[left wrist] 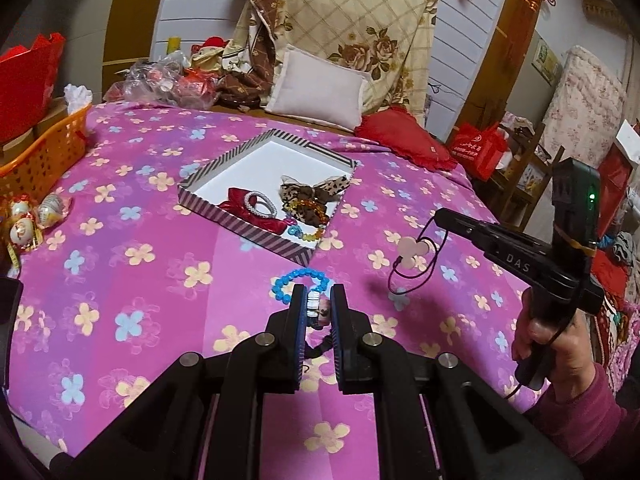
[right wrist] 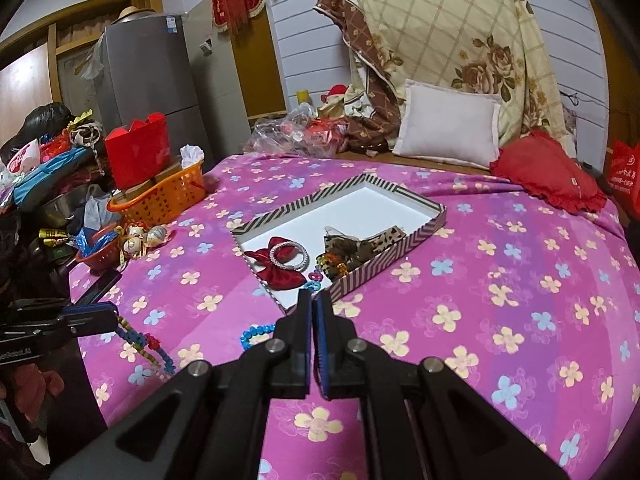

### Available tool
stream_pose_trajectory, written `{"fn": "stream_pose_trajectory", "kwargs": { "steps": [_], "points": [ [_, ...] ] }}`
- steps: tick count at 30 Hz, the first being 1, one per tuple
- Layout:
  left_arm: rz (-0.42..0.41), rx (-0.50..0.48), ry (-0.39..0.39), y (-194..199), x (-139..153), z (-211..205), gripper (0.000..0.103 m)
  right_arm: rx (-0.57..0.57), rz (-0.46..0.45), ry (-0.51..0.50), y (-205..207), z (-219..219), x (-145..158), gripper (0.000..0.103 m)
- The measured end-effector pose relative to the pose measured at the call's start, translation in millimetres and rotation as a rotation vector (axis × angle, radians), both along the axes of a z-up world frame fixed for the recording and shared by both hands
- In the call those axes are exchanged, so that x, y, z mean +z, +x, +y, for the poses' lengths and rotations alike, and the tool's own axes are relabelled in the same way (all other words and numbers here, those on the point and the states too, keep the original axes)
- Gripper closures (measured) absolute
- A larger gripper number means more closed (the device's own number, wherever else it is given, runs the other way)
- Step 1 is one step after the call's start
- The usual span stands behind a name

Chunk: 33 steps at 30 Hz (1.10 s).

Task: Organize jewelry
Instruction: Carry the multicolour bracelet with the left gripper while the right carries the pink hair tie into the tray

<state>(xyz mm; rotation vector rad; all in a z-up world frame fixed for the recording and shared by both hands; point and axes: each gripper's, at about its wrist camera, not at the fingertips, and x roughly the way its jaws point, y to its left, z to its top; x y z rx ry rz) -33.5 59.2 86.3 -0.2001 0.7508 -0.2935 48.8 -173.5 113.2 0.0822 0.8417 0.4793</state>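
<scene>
Your left hand-held gripper (left wrist: 319, 304) pinches a limp beaded strand (left wrist: 316, 307) and your right (left wrist: 439, 213) a dangling cord pendant (left wrist: 416, 251), both light and swingy, near the box (left wrist: 240, 152); keep hold by the cord.

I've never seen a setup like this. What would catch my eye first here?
Probably the pink flowered bedspread filling both views, with a striped box of bows and bracelets at its middle. Then the two hand-held grippers: the left gripper clamps a beaded piece, while the right gripper dangles a black cord with a pale pendant.
</scene>
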Motion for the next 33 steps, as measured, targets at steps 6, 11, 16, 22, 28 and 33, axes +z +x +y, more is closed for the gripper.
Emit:
{"fn": "stream_pose_trajectory", "kwargs": {
  "steps": [6,11,16,22,28,33],
  "points": [
    [0.005,0.032,0.018,4.2,-1.7,4.6,0.101,0.011,0.002,-0.008,2.4,4.8,0.0,0.100],
    [0.008,0.050,0.032,7.2,-3.7,8.3,0.101,0.019,0.003,-0.014,4.3,8.0,1.4,0.100],
    [0.010,0.059,0.038,8.3,-4.5,10.7,0.101,0.030,0.005,-0.018,7.0,11.9,1.6,0.100],
    [0.012,0.072,0.036,10.2,-5.0,14.9,0.101,0.042,0.006,-0.018,10.5,17.5,2.3,0.100],
    [0.012,0.079,0.044,10.2,-4.4,17.1,0.101,0.060,0.008,-0.015,14.7,25.6,0.8,0.100],
    [0.022,0.093,0.064,12.3,-4.6,19.2,0.101,0.089,0.003,-0.005,20.8,37.2,0.0,0.100]
  ]
}}
